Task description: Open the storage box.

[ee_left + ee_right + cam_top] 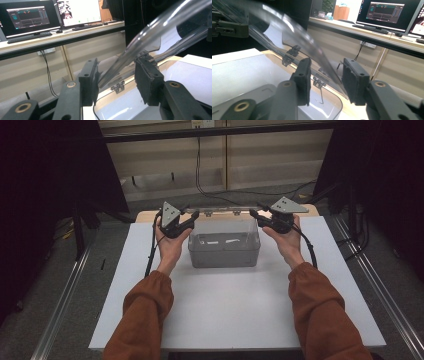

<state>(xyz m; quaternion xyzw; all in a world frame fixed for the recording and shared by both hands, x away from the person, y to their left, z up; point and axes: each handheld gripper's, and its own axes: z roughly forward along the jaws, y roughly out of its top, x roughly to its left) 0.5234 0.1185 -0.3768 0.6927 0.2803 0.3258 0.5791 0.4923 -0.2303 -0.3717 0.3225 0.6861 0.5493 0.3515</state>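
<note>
From above, on the white worktop [225,295], a clear plastic box [224,251] sits square in front of the person, its hinged lid [220,212] raised at the far edge. The left tongs [186,221] and right tongs [261,218] meet the lid's two front corners, one hand per side, presumably so the wide, floppy panel swings evenly on its hinges rather than twisting.

Along the left tongs [117,77], the lid's clear edge [150,27] runs slanting up between the two black jaws, which stand partly closed; it seems to rest against the pads, though the glare makes a firm pinch hard to confirm.

Along the right tongs [325,78], the lid [294,37] likewise slants between half-closed jaws, lying against the right pad. Hinges [293,51] show beyond, and the box rim [329,100] sits just below.
</note>
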